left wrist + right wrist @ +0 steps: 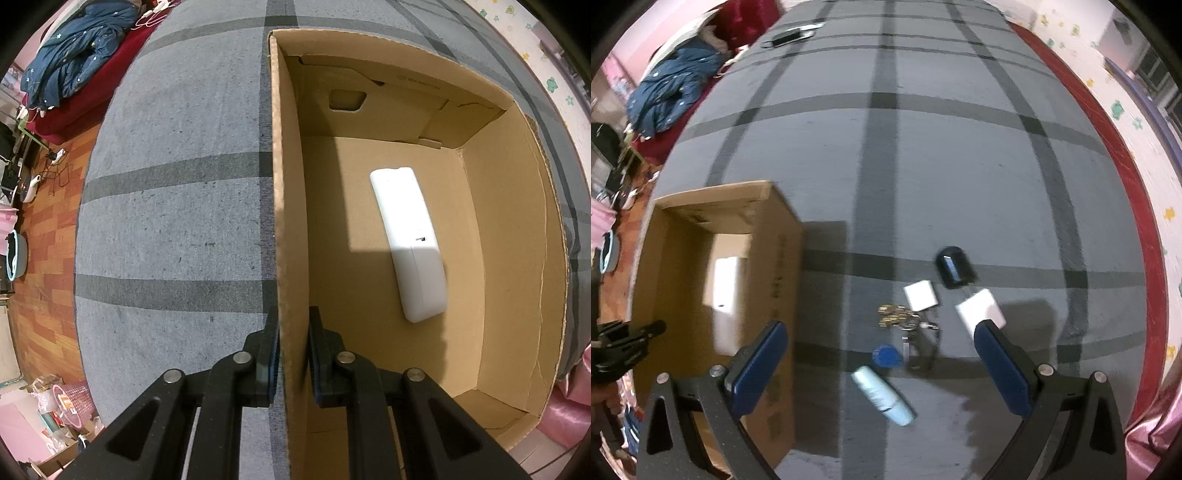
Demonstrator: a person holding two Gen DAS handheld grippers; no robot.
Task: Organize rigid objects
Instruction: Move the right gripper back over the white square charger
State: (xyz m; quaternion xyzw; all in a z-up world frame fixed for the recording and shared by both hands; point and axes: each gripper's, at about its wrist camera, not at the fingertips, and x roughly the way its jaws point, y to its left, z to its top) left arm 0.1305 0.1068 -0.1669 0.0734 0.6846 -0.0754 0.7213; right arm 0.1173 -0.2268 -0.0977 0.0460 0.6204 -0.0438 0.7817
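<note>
Left tongs [293,354] clamp the box [291,221] wall; right tongs [881,363] gape empty above a tube [882,395].

White remote [408,243] flat, face-down on cardboard box [517,258] floor.

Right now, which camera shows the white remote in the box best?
The left wrist view: the remote lies sharp and whole on the floor of the box. The right wrist view shows only a blurred white patch of it inside the box.
</note>
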